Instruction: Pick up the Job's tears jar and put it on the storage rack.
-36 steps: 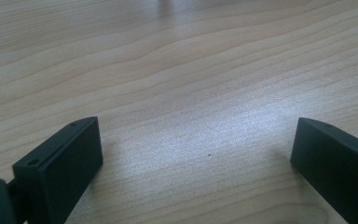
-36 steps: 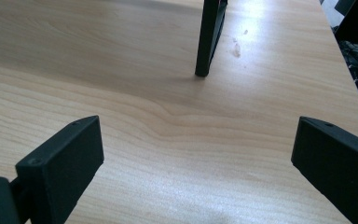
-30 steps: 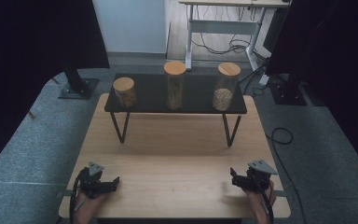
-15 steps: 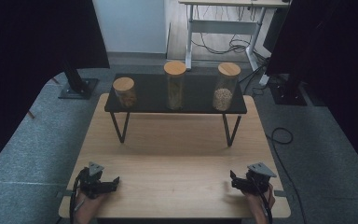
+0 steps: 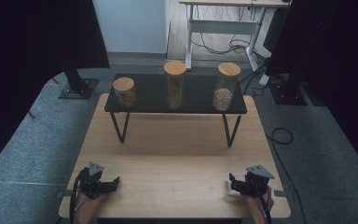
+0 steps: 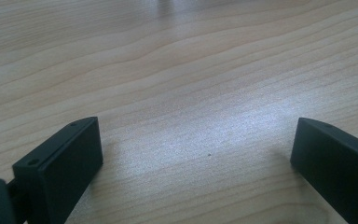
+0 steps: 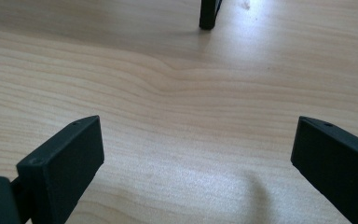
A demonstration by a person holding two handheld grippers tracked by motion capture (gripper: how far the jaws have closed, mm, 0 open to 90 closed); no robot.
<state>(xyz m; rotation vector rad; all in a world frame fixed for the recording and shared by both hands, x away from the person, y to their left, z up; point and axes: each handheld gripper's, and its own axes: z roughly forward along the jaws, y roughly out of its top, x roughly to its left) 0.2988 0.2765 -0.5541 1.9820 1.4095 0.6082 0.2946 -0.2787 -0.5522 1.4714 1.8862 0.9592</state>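
- Left gripper (image 5: 103, 185) and right gripper (image 5: 242, 183) rest wide open, empty, on the worktop (image 5: 177, 158).
- Three jars (image 5: 175, 86) stand well apart on the black shelf (image 5: 149, 95).
- Probably glass: rigid, slippery, breakable; grip mid-body.

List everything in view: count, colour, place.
jars: 3, clear glass with wooden lids, in a row on the shelf; left one shortest
shelf: 1, black, thin metal legs, far half of the table
table: 1, light wood, centre
desk: 1, pale frame, cables under it, background
stands: 2, black, on the grey floor either side
left gripper: 1, black, near left corner, open
right gripper: 1, black, near right corner, open
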